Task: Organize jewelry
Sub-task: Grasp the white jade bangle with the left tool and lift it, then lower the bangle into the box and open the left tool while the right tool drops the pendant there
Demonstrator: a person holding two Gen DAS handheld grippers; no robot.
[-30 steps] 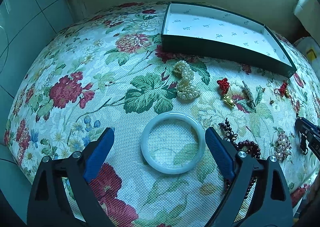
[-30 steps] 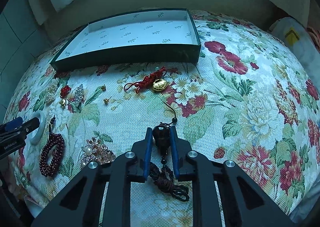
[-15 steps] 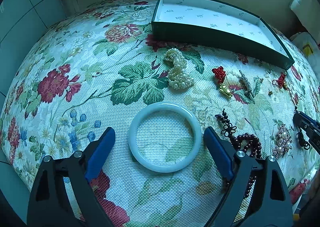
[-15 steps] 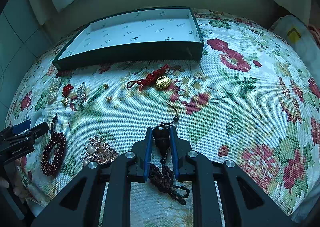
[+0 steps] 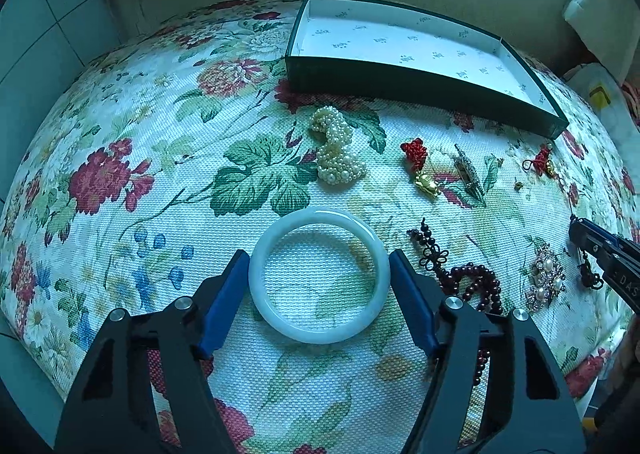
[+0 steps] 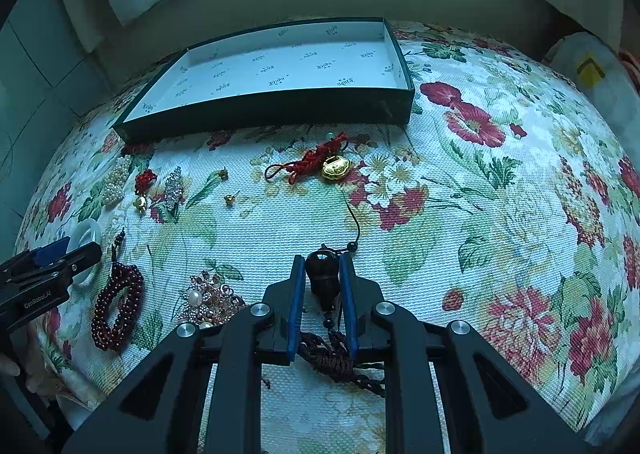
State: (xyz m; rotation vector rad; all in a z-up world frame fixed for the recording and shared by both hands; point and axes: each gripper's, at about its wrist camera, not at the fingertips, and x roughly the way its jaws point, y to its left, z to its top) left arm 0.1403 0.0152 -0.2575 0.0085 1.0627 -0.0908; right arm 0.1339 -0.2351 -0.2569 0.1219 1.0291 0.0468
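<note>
A pale jade bangle (image 5: 319,275) lies on the floral cloth. My left gripper (image 5: 319,268) has closed on it, a blue pad touching each side. My right gripper (image 6: 322,274) is shut on a dark gourd pendant (image 6: 322,274) with a brown knotted tassel (image 6: 336,358) trailing beneath. A dark green box (image 5: 416,83) with a white printed lining stands empty at the back; it also shows in the right wrist view (image 6: 280,109). Loose on the cloth are a pearl bracelet (image 5: 338,151), a dark red bead bracelet (image 6: 116,306), a red-cord gold lock charm (image 6: 334,167) and a pearl brooch (image 6: 208,300).
A red tassel with a gold charm (image 5: 420,165), a silver hair clip (image 5: 466,173) and small gold studs (image 6: 229,197) lie between the bangle and the box. The cloth drops off at the near and right edges. A wall stands behind the box.
My left gripper's jaws have closed in from wide open until they touch the bangle's sides. My right gripper keeps hold of the gourd pendant and has barely moved.
</note>
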